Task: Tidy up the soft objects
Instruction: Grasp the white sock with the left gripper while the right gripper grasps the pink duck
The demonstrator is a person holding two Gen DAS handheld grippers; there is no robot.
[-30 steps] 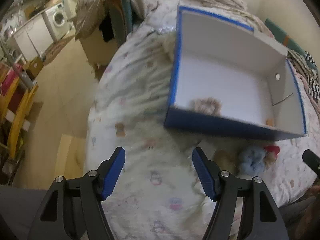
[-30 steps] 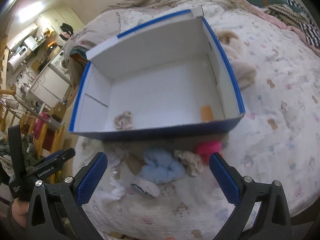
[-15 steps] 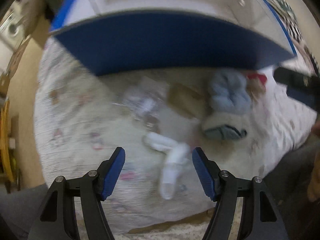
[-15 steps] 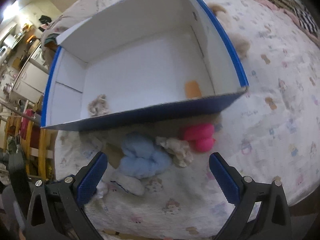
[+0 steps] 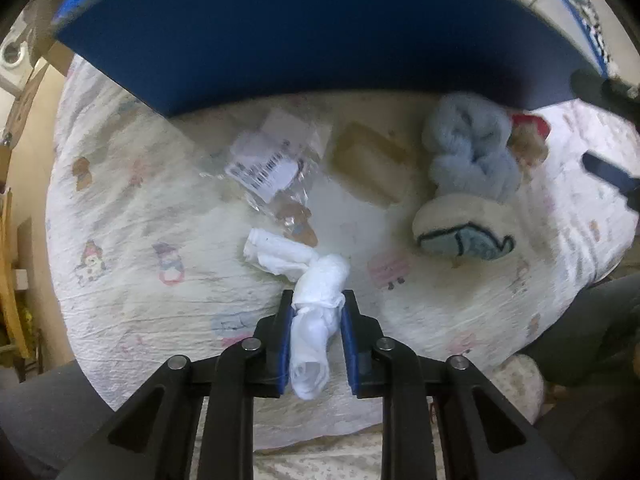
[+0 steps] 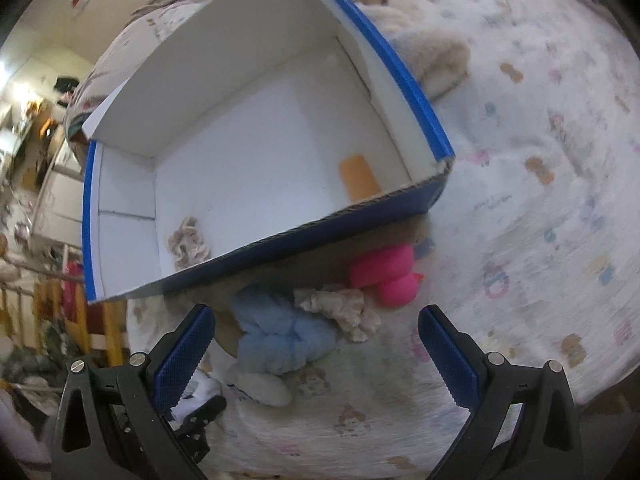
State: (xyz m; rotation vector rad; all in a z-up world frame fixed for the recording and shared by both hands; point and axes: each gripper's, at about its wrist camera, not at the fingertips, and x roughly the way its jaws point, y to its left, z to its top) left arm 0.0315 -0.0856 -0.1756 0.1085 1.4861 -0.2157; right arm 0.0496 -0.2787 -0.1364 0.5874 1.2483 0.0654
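Left hand-held gripper (image 5: 316, 312) low, clamping white sock (image 5: 316, 300); right hand-held gripper (image 6: 316, 340) spread wide.

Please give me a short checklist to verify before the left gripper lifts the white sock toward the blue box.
1. Grip on the white sock: ok. The left gripper is shut on its middle, and both ends hang free.
2. Second white piece free of the held sock: cannot tell. They touch or overlap at one end.
3. Room in the blue box: ok. Only a beige scrunchie and an orange item lie on its floor.
4. Right gripper out of the way: ok. It is open over the light blue fluffy item and holds nothing.
5. Clear plastic packet clear of the sock: ok. It lies apart, nearer the box.
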